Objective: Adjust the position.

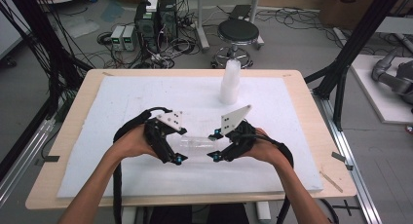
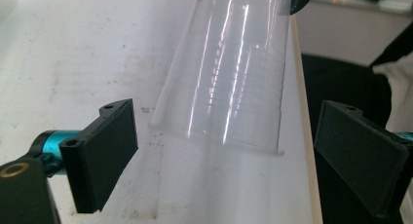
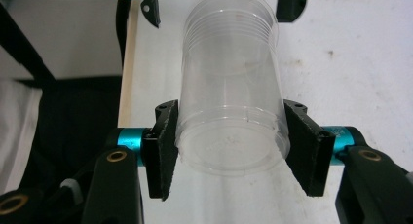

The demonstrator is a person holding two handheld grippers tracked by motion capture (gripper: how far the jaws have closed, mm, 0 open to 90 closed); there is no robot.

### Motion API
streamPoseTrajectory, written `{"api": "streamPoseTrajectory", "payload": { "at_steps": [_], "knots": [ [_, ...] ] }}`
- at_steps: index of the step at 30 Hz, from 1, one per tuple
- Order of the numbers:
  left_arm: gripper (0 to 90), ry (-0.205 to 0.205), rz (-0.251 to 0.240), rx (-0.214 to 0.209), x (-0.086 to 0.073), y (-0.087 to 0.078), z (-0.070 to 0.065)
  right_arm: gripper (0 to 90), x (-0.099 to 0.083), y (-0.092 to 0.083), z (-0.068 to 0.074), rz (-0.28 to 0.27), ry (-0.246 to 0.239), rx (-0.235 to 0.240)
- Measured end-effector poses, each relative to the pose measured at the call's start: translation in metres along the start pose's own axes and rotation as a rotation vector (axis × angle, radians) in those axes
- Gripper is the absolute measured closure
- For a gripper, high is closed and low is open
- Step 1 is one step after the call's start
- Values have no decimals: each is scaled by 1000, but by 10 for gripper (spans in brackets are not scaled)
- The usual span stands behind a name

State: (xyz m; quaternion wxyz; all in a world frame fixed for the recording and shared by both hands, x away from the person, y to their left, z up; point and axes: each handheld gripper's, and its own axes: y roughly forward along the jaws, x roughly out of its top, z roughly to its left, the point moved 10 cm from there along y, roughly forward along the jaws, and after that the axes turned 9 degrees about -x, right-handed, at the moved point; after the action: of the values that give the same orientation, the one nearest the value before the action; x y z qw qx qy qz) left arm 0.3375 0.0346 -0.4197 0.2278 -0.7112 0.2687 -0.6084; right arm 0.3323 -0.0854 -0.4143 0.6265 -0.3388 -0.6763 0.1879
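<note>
cups (image 1: 198, 145), clear and nested, lie on their side between the two claws, long axis running left to right across the white mat (image 1: 122, 102) on the counter (image 1: 73, 112). right claw (image 3: 229, 146) is pinching the closed base end, a pad on each side. left claw (image 2: 234, 151) is spread wide, its pads flanking but not touching the open rim end, which sits just ahead of it. probably the left closes next to pull a cup free. both hands face inward, level. a white stack (image 1: 230, 82) stands farther back.
</note>
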Motion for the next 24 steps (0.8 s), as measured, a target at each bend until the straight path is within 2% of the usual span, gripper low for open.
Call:
{"api": "streamPoseTrajectory", "payload": {
  "at_steps": [7,9,16,19,24],
  "knots": [
    [64,-17,-277,54,-5,-17,1,431,-7,-5,0,-132,53,-27],
    [57,-15,-328,56,-8,-18,0,431,-9,-6,1,-175,53,-32],
    [57,-14,-452,63,-14,-10,-2,431,-15,-7,1,-284,91,-24],
    [57,-17,-480,66,-15,-6,-2,431,-16,-7,1,-338,90,-24],
    [57,-26,-511,51,-18,-1,-2,431,-18,-6,0,-380,106,-23]
  ]
}}
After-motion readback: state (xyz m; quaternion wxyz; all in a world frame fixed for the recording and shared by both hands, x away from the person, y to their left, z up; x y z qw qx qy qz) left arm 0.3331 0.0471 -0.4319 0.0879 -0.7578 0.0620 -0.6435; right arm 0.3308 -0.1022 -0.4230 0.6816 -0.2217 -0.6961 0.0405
